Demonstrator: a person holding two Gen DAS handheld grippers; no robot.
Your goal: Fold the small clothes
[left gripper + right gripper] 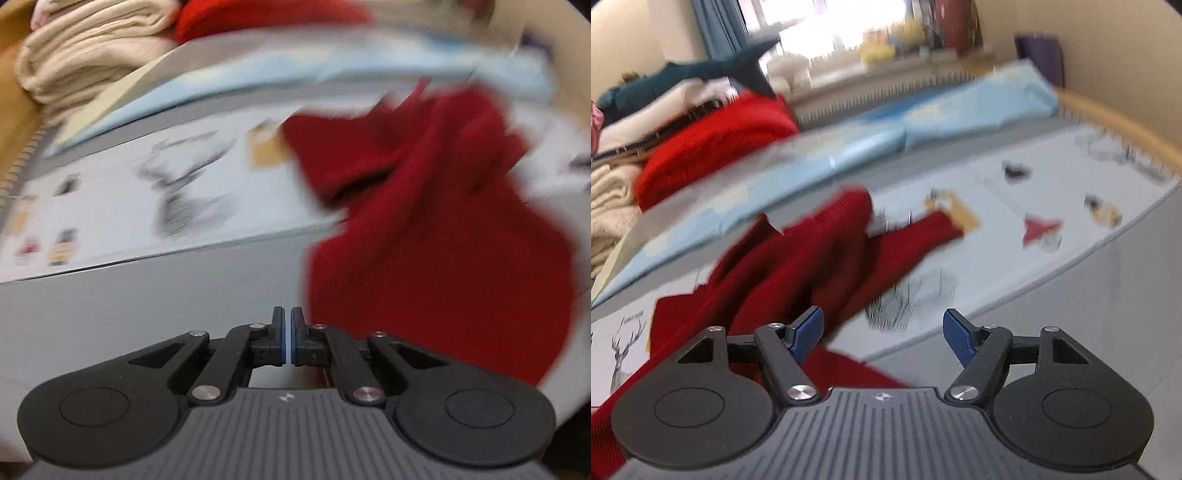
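Observation:
A dark red knitted garment (436, 221) lies crumpled on a white printed sheet (147, 199), to the right of my left gripper (287, 334). The left gripper is shut with nothing between its pads and sits clear of the cloth. In the right wrist view the same red garment (812, 266) spreads from the lower left toward the middle, one sleeve stretched right. My right gripper (882, 332) is open and empty, its left finger (807, 332) just over the garment's edge. Both views are motion-blurred.
A light blue folded sheet (923, 125) lies behind the garment. A pile of cream (85, 55) and bright red (716, 140) clothes sits at the back left. A window sill with objects (886, 44) and a wooden edge (1108, 118) bound the far side.

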